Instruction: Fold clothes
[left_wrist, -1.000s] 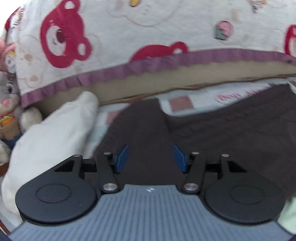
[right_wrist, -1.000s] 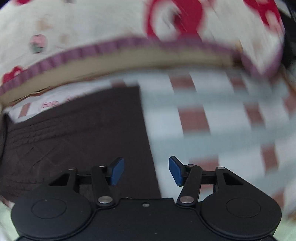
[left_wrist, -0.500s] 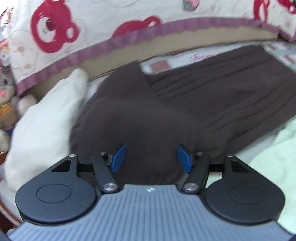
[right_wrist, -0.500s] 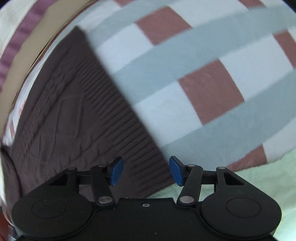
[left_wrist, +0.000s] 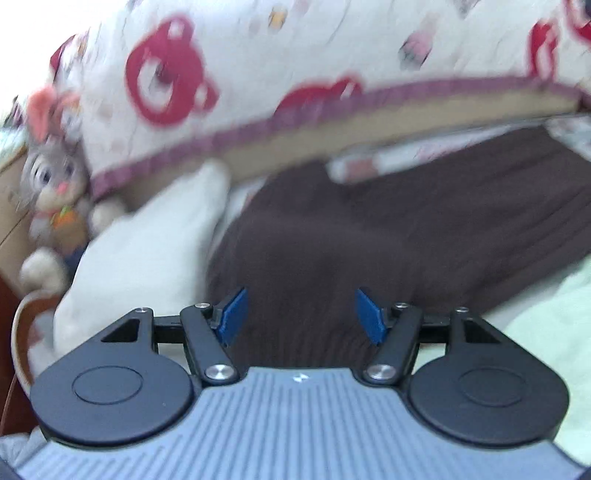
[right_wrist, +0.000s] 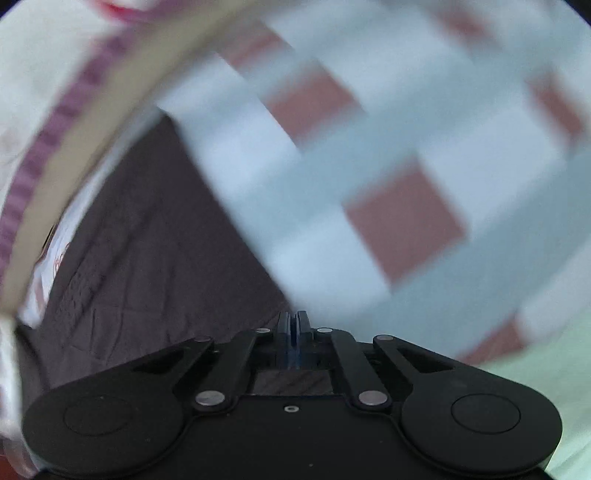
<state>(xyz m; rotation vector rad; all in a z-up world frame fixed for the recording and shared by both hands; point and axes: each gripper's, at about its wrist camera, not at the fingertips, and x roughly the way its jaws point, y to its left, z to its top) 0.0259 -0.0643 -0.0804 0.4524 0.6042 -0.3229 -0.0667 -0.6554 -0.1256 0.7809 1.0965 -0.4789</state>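
Both tongs sit low over the bed. On the left tongs (left_wrist: 299, 314) the jaws are spread wide, the blue pads (left_wrist: 233, 318) well apart, and they have just been widening further; the brown knitted garment (left_wrist: 369, 236) lies under and beyond the gap, and the pads do not press on it. On the right tongs (right_wrist: 293, 325) the jaws have just snapped together, the two blue pads standing face to face right at the lower corner of the brown knitted garment (right_wrist: 147, 258). Whether cloth is pinched between them cannot be told, since the view is blurred and the pads cover the spot.

In the left wrist view the garment is spread flat across the bed, running from just ahead of the tongs up towards the right. A white pillow (left_wrist: 147, 251) lies just beside its left edge, and a grey plush rabbit (left_wrist: 55, 177) sits further left. Behind it rises a bedspread with red bear prints (left_wrist: 258, 74) and a purple trim. A pale green cloth (left_wrist: 546, 332) lies at the lower right.

In the right wrist view the garment's straight edge runs diagonally over a checked sheet (right_wrist: 388, 166) of white, grey-blue and reddish-brown squares.
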